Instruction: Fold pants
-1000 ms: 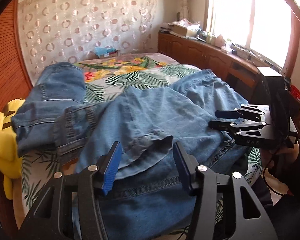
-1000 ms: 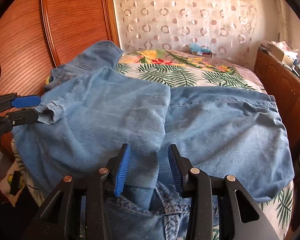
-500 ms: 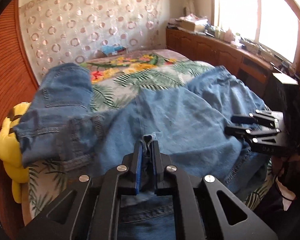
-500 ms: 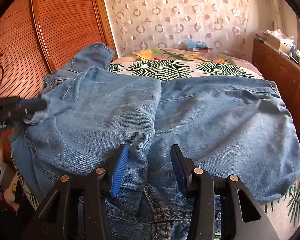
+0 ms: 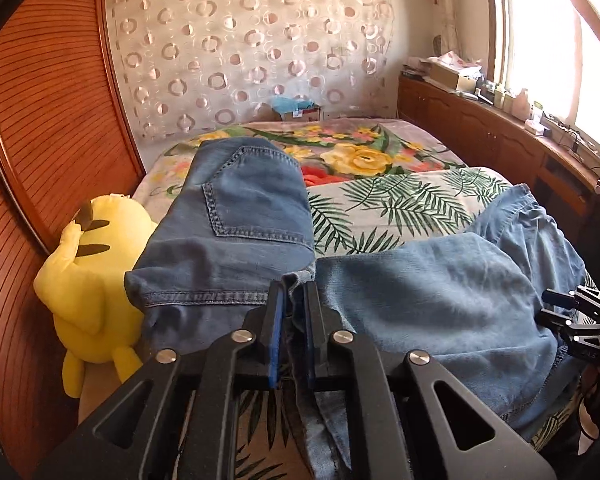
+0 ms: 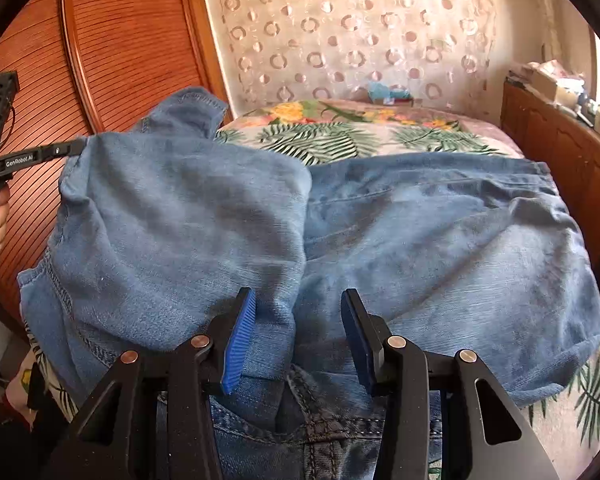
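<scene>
Blue denim pants (image 5: 440, 292) lie spread across the bed. My left gripper (image 5: 294, 292) is shut on a hem edge of the pants and holds it lifted off the bed; that gripper shows at the left of the right wrist view (image 6: 76, 147), pulling a fold of denim up. My right gripper (image 6: 298, 312) is open, its blue pads either side of the pants (image 6: 420, 232) near the crotch seam, just above the waistband. It shows at the right edge of the left wrist view (image 5: 556, 308).
A yellow plush toy (image 5: 96, 280) lies at the bed's left edge against the wooden headboard (image 5: 40, 140). The floral bedspread (image 5: 384, 200) shows beyond the pants. A wooden cabinet (image 5: 500, 136) with clutter runs along the right, under the window.
My left gripper closed on the pants hem and lifted it up and to the left, raising that fold. The right gripper stayed open over the crotch area.
</scene>
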The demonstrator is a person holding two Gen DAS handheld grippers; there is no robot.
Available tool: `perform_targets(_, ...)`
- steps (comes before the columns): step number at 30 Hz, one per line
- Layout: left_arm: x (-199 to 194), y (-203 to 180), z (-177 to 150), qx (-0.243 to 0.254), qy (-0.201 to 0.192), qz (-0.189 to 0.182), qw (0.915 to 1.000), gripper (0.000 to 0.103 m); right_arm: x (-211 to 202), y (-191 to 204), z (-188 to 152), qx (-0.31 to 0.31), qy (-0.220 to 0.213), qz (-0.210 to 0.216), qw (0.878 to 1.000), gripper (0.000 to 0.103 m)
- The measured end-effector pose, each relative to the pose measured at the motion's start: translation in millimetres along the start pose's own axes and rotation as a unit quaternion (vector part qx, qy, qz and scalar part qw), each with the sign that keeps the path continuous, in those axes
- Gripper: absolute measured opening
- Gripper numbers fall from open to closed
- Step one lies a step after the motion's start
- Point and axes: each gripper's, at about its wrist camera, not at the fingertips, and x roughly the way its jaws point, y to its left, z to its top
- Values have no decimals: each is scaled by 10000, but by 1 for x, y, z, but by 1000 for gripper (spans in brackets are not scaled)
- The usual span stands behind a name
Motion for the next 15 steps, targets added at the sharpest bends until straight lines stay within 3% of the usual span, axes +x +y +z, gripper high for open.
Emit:
perform_targets(3,0,4,-4,-82,57,97,9999,17,-2,0,-2,-15,-38,-43,10000,46)
perform_targets(8,-9,-1,-16,-123,20,-127,9998,45,-4,-1,-3,-10,-42,-61,10000,46)
perform_targets(15,-23,-23,-45,-67,2,-350,9994,46,-5,-3,-2,-3,-13,-39,10000,46)
